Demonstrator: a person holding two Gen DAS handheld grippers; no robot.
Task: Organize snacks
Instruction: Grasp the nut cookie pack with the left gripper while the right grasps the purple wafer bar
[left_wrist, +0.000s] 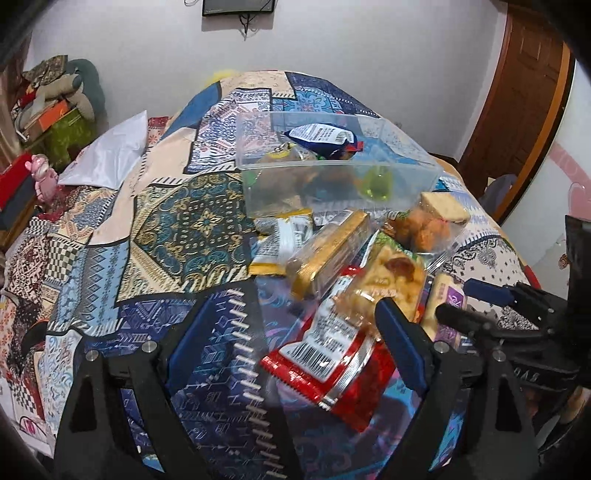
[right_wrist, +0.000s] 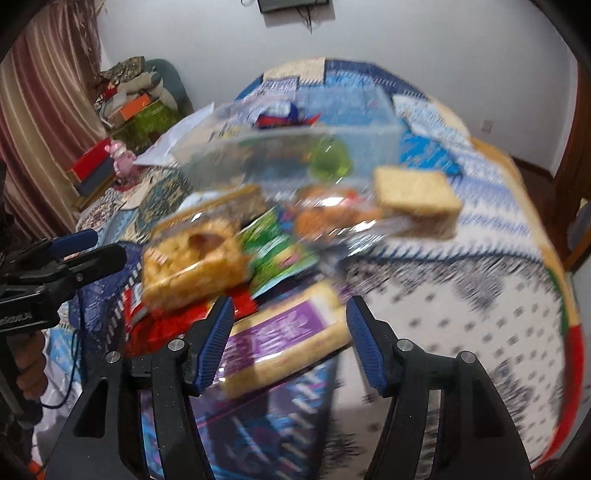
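Observation:
A pile of snack packets lies on the patterned bedspread in front of a clear plastic box (left_wrist: 332, 173) that holds a blue packet (left_wrist: 321, 138) and other snacks. My left gripper (left_wrist: 291, 317) is open, its jaws either side of a red packet (left_wrist: 332, 354) without touching it. My right gripper (right_wrist: 290, 321) is open over a purple and cream packet (right_wrist: 284, 343); it also shows in the left wrist view (left_wrist: 476, 299). The clear box (right_wrist: 295, 151) is blurred in the right wrist view. A cellophane biscuit pack (left_wrist: 384, 284) lies mid-pile.
A gold-trimmed pack (left_wrist: 332, 247), a bag of round orange snacks (left_wrist: 424, 225) and a square cracker pack (right_wrist: 413, 199) lie near the box. A green packet (right_wrist: 277, 254) sits in the pile. A white pillow (left_wrist: 107, 151) lies at the left. Boxes and cushions (left_wrist: 51, 99) stand by the wall.

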